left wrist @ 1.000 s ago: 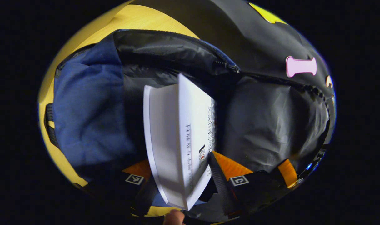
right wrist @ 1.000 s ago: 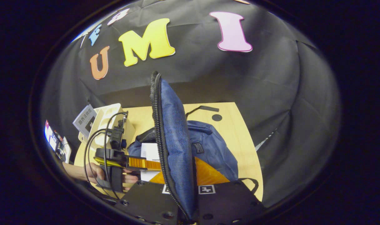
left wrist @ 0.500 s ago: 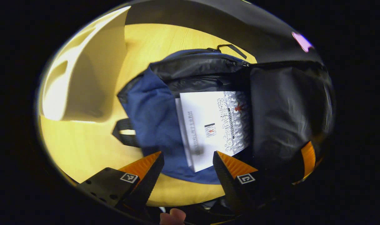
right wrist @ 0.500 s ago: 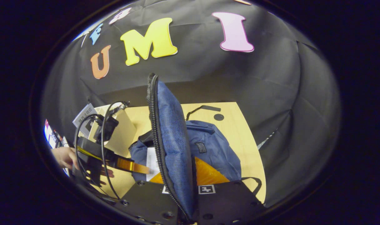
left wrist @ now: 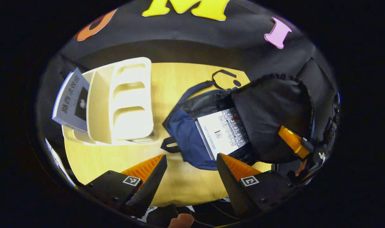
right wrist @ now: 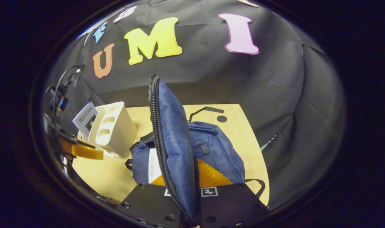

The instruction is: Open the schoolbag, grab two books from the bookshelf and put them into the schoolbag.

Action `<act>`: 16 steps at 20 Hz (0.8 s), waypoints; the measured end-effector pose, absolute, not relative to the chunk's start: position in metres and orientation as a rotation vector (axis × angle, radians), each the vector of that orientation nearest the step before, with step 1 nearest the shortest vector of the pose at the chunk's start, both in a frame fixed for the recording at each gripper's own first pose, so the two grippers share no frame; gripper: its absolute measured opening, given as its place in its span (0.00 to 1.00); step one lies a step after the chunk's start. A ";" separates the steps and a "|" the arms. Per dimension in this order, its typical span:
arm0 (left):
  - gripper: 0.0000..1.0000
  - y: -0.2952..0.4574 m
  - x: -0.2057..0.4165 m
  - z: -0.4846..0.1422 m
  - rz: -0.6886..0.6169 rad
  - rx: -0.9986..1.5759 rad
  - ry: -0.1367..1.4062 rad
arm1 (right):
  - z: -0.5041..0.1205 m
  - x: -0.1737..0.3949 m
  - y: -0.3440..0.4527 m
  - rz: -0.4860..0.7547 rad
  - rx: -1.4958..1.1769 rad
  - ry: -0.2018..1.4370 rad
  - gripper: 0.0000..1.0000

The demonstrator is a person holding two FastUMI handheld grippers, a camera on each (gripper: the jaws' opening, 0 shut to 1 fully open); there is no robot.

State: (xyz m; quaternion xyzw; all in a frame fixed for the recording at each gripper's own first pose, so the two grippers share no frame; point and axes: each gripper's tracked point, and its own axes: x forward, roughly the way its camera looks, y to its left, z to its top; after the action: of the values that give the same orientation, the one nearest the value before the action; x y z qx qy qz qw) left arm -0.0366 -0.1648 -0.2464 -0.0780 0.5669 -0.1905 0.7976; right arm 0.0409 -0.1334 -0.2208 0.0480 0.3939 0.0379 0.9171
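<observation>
— Where are the grippers sitting?

— The left gripper (left wrist: 190,164) is hanging above the table (left wrist: 167,82), jaws spread with nothing between them. The right gripper (right wrist: 183,180) is pinching the flap (right wrist: 173,139) of the schoolbag (right wrist: 217,152), holding it upright.

— And the books?

— One book (left wrist: 222,131) is lying in the open bag, partly covered by the flap. Another book (left wrist: 70,101) is leaning in the bookshelf (left wrist: 123,101). The left gripper's hand is mostly cut off.

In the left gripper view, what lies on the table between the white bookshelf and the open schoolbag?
Nothing: in the left gripper view a bare strip of table separates the bookshelf from the schoolbag. The right gripper view agrees.
</observation>
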 end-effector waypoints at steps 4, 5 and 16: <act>0.98 -0.086 -0.014 -0.206 -0.337 -0.171 1.166 | -0.222 0.041 -0.133 0.074 0.084 0.814 0.03; 0.98 -0.066 -0.008 -0.198 -0.315 -0.164 1.154 | -0.223 0.041 -0.132 0.074 0.079 0.817 0.04; 0.98 0.087 0.085 -0.150 -0.216 -0.080 1.178 | -0.223 0.036 -0.115 0.054 0.068 0.836 0.04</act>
State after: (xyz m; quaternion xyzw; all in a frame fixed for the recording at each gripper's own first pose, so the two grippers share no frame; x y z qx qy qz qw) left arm 0.0854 0.0870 -0.1501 -0.0376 0.5544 -0.1017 0.8251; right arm 0.0363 -0.1152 -0.2232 0.0330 0.4057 0.0263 0.9130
